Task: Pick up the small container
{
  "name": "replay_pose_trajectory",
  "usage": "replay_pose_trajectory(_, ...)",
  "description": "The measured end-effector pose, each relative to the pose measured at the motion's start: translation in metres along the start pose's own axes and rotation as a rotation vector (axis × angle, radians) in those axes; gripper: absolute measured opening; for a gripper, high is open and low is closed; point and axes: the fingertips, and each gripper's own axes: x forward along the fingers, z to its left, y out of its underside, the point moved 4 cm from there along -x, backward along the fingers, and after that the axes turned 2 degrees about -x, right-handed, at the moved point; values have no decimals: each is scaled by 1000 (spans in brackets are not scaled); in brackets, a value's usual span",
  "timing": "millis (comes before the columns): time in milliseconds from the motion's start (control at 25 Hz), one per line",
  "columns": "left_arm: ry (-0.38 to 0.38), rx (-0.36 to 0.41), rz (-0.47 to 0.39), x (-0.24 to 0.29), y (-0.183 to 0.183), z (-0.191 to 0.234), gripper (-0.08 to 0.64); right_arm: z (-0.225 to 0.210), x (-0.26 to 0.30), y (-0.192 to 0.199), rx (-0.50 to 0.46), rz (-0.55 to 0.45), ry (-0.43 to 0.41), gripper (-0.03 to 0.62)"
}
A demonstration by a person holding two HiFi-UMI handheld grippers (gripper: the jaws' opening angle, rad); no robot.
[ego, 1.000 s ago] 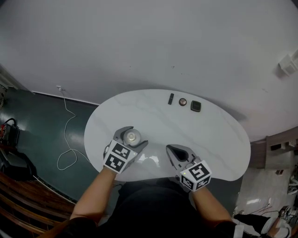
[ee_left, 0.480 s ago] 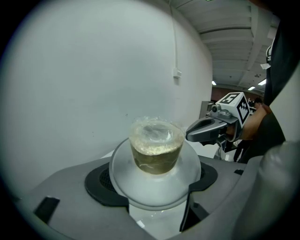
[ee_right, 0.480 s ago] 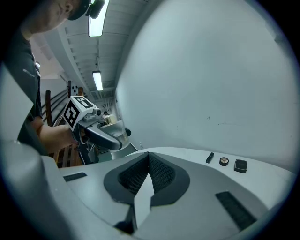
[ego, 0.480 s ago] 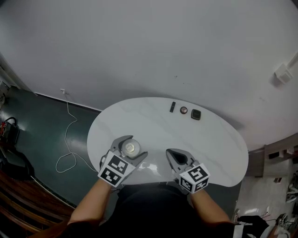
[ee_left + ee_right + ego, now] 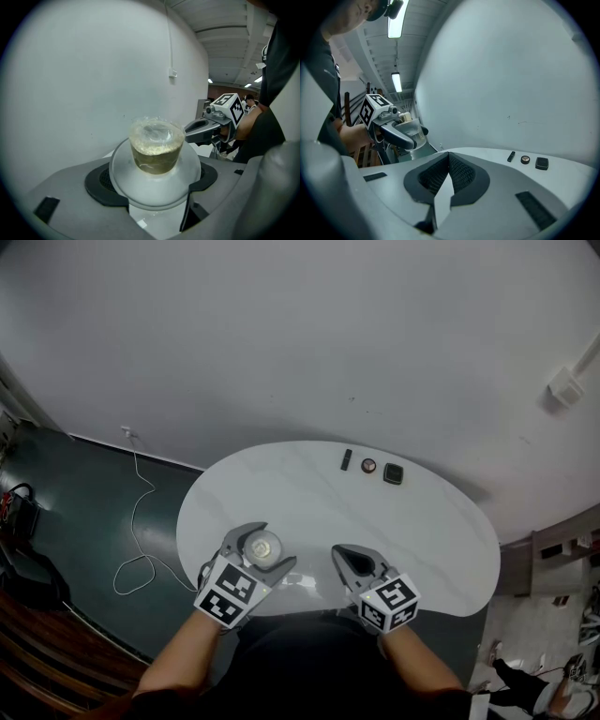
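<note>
The small container is a clear cup of beige material on a round white base, covered with film. My left gripper is shut on it at the table's near left. In the left gripper view the container stands upright between the dark pads, gripped at its white base. My right gripper is a little to the right of it over the near edge, shut and empty. Its jaws meet at the tip in the right gripper view, which also shows the left gripper holding the cup.
The white oval table stands against a white wall. At its far side lie a black stick, a round compact and a black square case. A white cable runs over the dark floor to the left.
Both grippers have drawn slightly back toward the near edge of the table. The left one still holds the container; the right one stays shut.
</note>
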Motion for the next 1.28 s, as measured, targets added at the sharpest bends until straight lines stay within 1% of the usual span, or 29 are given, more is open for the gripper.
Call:
replay_pose_trajectory(440,-3,16,-7,-4,-4,2,353,-2,0,0,0,-3,14,-5)
replay_pose_trajectory(760,-2,24,-9,-5,-5,2,353,1,2,-3,-10,-12,2,-5)
replay_pose_trajectory(1280,-22,10,-9,-3,0,7,353,1,6,-1,-18,5,-3,-3)
